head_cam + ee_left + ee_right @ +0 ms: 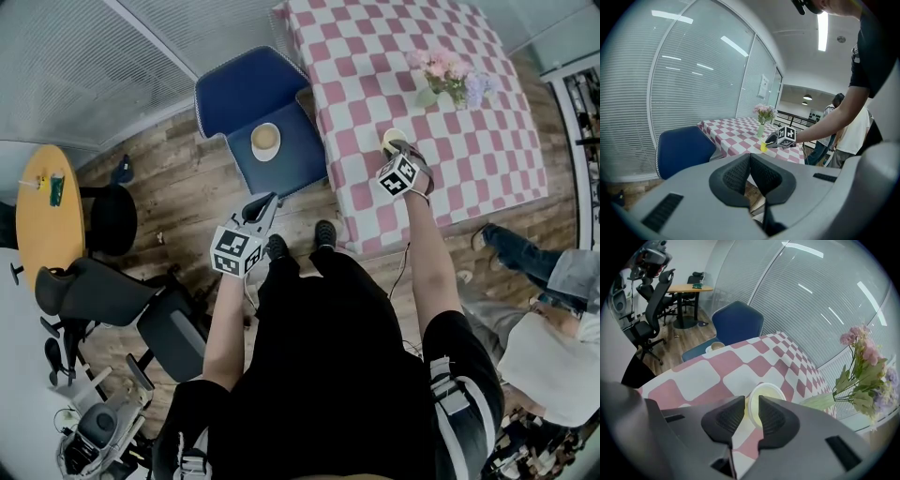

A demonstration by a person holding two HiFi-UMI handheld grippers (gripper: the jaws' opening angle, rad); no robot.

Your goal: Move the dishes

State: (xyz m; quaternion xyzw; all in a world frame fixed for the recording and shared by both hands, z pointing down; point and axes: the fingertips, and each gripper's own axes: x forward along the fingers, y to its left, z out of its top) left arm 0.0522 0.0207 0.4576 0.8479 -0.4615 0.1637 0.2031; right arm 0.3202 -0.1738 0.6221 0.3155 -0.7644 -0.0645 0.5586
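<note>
No words, numbers or brand names can be read anywhere. The white marker cube [236,251] on the left gripper [265,203] and its twin cube [397,175] on the right gripper [397,146] carry black-and-white square patterns, not letters. A white paper sheet [763,86] hangs on the glass wall [708,84], far ahead of and above the left gripper's jaws, with its print too small to read.
</note>
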